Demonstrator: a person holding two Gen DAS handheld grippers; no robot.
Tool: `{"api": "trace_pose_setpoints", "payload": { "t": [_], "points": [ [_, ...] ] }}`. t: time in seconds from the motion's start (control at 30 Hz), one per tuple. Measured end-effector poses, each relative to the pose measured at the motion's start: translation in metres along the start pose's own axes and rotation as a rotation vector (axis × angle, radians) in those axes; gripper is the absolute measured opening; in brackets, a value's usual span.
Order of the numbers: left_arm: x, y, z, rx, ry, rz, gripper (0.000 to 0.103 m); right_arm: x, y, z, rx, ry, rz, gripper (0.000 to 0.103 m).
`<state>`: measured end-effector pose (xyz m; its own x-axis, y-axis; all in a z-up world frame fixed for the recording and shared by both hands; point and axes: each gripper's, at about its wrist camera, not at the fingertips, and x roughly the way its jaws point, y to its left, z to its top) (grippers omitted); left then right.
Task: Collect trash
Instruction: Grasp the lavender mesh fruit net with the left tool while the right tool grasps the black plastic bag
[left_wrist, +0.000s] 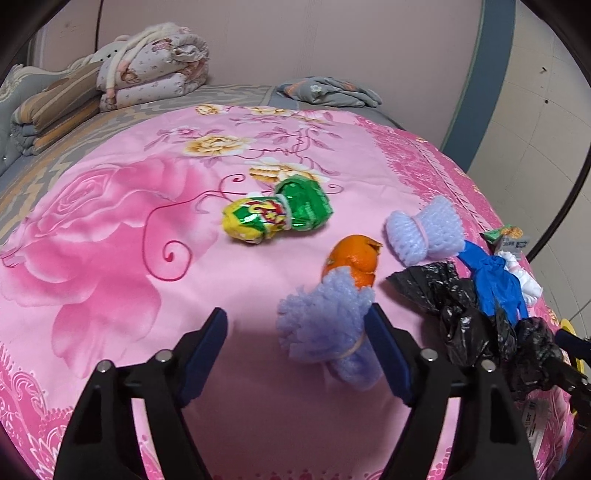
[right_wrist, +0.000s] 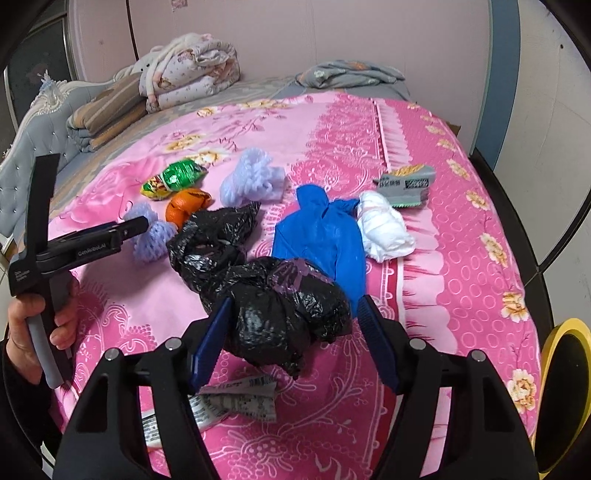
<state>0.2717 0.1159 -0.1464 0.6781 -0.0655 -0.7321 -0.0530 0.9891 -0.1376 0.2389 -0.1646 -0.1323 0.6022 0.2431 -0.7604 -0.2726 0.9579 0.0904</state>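
1. A pink floral bedspread (left_wrist: 122, 236) covered the bed; folded quilts (left_wrist: 151, 70) lay at eleven o'clock against a pale wall.
2. Trash was scattered on it: a green-yellow wrapper (left_wrist: 275, 214), an orange peel (left_wrist: 352, 260), two lilac foam nets (left_wrist: 424, 230), black bags (right_wrist: 258, 280), a blue glove (right_wrist: 321, 236) and a white wad (right_wrist: 384, 229).
3. Only the right view showed a hand (right_wrist: 37, 325) gripping the left tool, printed paper (right_wrist: 236, 400) at six o'clock, and a yellow-rimmed bin (right_wrist: 565, 384) at four o'clock.
4. The left gripper (left_wrist: 299, 354) stood apart, its right finger touching the near foam net (left_wrist: 328, 328).
5. The right gripper (right_wrist: 293, 339) stood apart around a black bag; whether it pinched, I cannot tell.
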Motion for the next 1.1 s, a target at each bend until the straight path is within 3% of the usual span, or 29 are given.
{"api": "trace_pose_setpoints", "payload": {
  "t": [0.2, 0.4, 0.67, 1.1],
  "points": [
    [0.003, -0.014, -0.002, 0.049, -0.001, -0.065, 0.044, 0.013, 0.0, 0.001, 0.004, 0.03, 0.034, 0.049],
    [-0.002, -0.016, -0.002, 0.046, -0.035, -0.057, 0.031, 0.015, -0.001, 0.002, 0.022, 0.033, 0.049, 0.031],
    [-0.014, -0.013, -0.002, 0.034, -0.047, -0.034, 0.026, 0.0, 0.002, -0.001, 0.013, -0.006, 0.043, 0.018],
    [-0.068, -0.024, 0.001, 0.049, -0.064, -0.003, 0.026, -0.073, -0.023, -0.004, 0.104, -0.081, 0.086, 0.017]
  ]
}}
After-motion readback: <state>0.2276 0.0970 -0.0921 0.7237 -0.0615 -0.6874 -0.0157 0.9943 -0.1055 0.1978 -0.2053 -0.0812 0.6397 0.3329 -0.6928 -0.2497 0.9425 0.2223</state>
